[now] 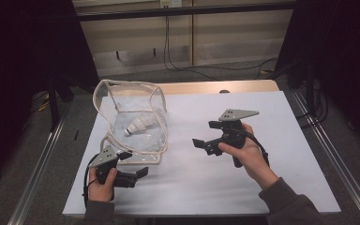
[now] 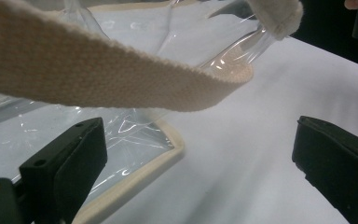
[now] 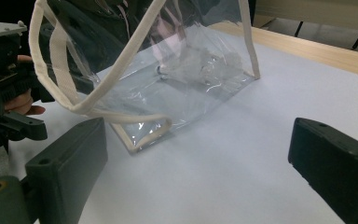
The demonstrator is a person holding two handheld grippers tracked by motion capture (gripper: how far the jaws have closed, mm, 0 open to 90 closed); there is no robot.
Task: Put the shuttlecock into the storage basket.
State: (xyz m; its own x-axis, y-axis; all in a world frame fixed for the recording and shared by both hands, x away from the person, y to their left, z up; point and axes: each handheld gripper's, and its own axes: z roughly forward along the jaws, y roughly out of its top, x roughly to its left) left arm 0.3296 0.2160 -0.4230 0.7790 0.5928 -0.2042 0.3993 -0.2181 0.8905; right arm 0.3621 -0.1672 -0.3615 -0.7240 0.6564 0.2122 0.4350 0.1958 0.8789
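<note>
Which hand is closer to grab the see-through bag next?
Probably the left. The left gripper sits open right at the near corner of the clear bag, with its cream strap hanging just above the jaws. The right gripper is open too, but white table lies between it and the bag.

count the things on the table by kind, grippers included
clear plastic bag with cream fabric trim: 1
white feathered shuttlecock inside the bag: 1
black hand-held grippers: 2, the left gripper and the right gripper, both open and empty
total: 4
</note>
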